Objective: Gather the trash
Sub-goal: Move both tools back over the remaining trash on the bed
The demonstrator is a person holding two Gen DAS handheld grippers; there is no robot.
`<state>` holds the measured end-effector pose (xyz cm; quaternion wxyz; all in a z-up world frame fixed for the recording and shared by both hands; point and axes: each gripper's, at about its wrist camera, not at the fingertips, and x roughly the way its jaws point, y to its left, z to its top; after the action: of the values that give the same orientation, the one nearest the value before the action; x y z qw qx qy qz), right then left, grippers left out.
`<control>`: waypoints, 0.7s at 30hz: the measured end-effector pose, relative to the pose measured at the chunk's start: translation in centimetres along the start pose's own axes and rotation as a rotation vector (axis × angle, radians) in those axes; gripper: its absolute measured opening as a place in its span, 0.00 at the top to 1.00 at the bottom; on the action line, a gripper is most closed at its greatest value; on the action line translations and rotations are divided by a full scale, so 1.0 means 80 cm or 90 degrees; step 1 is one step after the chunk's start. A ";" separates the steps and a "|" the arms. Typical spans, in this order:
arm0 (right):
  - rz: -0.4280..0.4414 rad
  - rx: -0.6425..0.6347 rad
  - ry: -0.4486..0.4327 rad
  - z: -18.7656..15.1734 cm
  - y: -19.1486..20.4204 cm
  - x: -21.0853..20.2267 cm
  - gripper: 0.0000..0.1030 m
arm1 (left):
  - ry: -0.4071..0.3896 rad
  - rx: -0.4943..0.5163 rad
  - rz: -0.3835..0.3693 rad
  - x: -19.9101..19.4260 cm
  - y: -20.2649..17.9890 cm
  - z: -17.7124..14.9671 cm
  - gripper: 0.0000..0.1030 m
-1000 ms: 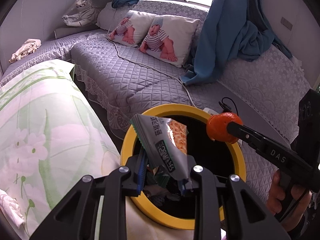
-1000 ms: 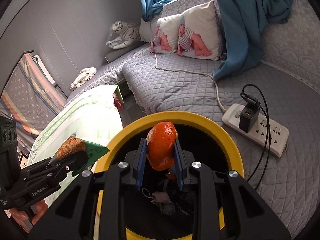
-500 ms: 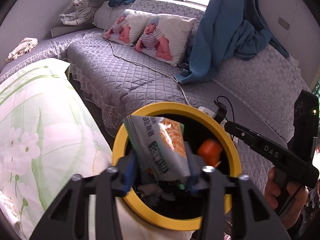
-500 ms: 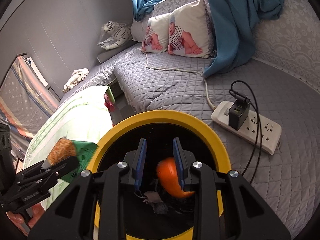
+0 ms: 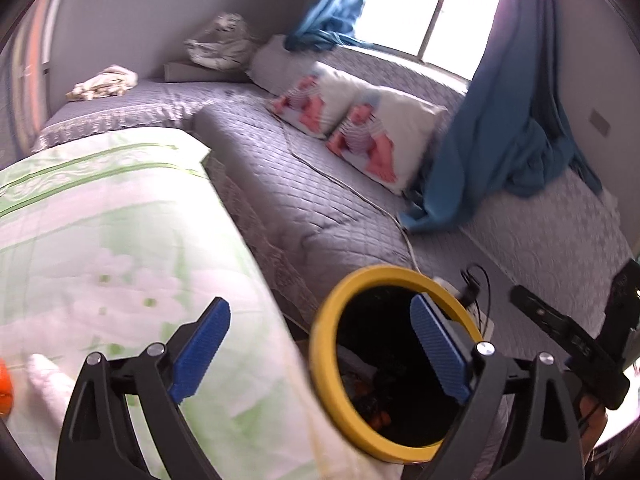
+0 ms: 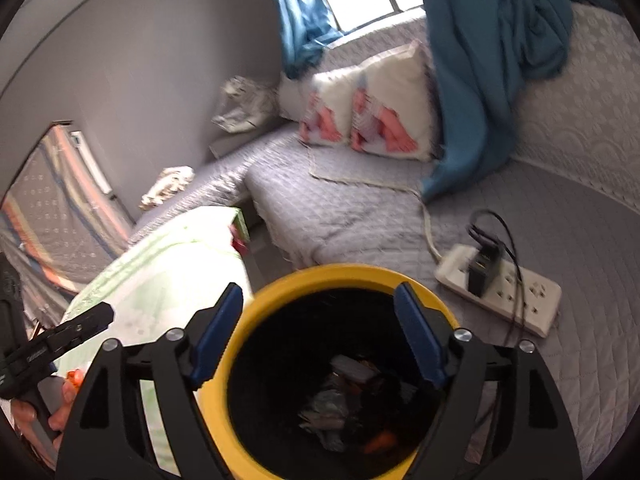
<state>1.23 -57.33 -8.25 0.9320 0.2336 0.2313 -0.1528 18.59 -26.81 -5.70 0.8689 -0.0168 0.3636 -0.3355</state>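
A black bin with a yellow rim [image 6: 340, 274] stands between the sofa and a low table. Inside it lie a crumpled snack wrapper [image 6: 332, 404] and a piece of orange peel [image 6: 376, 446]. My right gripper [image 6: 318, 336] hangs over the bin mouth; its jaws are opening with nothing between them. My left gripper [image 5: 320, 350] sits left of the yellow rim [image 5: 320, 344], partly over the table. Its jaws are also opening and hold nothing. In the left wrist view, the right gripper [image 5: 536, 310] shows at the far right.
A green-flowered cloth covers the table [image 5: 100, 240] left of the bin, with a white scrap [image 5: 44, 376] and something orange [image 5: 4, 388] at its near edge. A white power strip [image 6: 500, 292] with a black plug lies on the grey quilted sofa [image 6: 360, 216].
The left gripper opened, dropped the snack wrapper into the bin and swung left and up. The right gripper opened and let the orange peel fall into the bin.
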 end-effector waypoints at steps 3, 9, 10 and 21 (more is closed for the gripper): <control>0.031 -0.032 -0.014 0.006 0.033 -0.005 0.25 | -0.022 -0.015 0.026 -0.024 0.031 0.004 0.14; 0.088 -0.093 -0.007 0.007 0.112 0.001 0.23 | -0.052 -0.051 0.097 -0.068 0.103 0.004 0.14; 0.097 -0.105 -0.005 0.006 0.125 0.004 0.22 | -0.055 -0.059 0.112 -0.077 0.119 0.002 0.14; 0.208 -0.219 0.068 -0.037 0.278 0.055 0.21 | -0.065 -0.136 0.231 -0.149 0.254 -0.045 0.14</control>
<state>12.64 -37.85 -4.67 0.9568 0.1135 0.2622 0.0546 21.83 -3.24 -6.49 0.9255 -0.0599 0.3500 -0.1316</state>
